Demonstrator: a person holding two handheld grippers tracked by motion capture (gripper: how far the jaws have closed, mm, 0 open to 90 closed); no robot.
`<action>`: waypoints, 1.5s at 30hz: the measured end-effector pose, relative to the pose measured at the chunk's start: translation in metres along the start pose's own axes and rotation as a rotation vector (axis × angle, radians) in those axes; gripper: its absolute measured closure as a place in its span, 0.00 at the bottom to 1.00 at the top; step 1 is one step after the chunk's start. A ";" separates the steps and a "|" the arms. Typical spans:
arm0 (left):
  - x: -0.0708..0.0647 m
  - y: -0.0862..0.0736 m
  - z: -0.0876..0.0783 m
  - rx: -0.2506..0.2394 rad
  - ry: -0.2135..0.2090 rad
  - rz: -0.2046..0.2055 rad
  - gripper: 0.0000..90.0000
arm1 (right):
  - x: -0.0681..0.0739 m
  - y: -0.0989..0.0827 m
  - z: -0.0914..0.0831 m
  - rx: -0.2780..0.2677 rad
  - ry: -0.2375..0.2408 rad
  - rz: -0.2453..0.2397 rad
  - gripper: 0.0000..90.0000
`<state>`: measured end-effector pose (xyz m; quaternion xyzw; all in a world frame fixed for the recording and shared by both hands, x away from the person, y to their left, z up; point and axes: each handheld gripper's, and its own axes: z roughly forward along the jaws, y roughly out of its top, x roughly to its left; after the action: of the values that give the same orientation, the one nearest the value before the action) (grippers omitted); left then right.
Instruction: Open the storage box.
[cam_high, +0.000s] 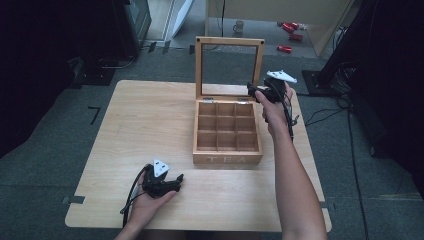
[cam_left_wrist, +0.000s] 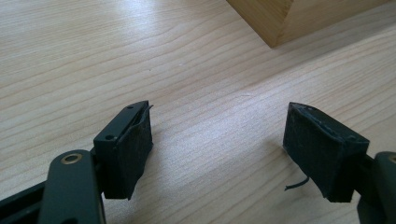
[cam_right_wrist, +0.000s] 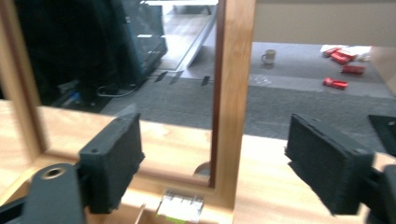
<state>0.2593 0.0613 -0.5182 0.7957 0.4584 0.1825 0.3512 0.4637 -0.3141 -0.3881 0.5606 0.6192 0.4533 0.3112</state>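
Tea box sits mid-table, lid upright; right gripper spread around the lid's side rail, not pinching. A nudge could slam it. Left gripper spread, idle on table

The high view is dim, its corners falling to near black at ten and two o'clock, while the table catches soft, even light. The left gripper view is bright and sharp; the right gripper view looks motion-blurred, perhaps most toward six o'clock.
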 end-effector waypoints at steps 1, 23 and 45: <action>0.000 0.000 0.000 0.000 0.002 0.000 0.27 | 0.001 -0.005 -0.010 0.004 0.010 -0.005 0.15; -0.001 -0.001 -0.001 0.000 -0.001 0.001 0.27 | 0.000 -0.078 -0.097 0.068 0.015 -0.053 0.11; -0.001 -0.001 -0.001 0.003 0.003 0.008 0.27 | -0.025 -0.147 -0.166 0.086 -0.020 -0.042 0.11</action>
<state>0.2580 0.0612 -0.5181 0.7978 0.4560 0.1842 0.3488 0.2596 -0.3676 -0.4593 0.5647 0.6466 0.4141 0.3026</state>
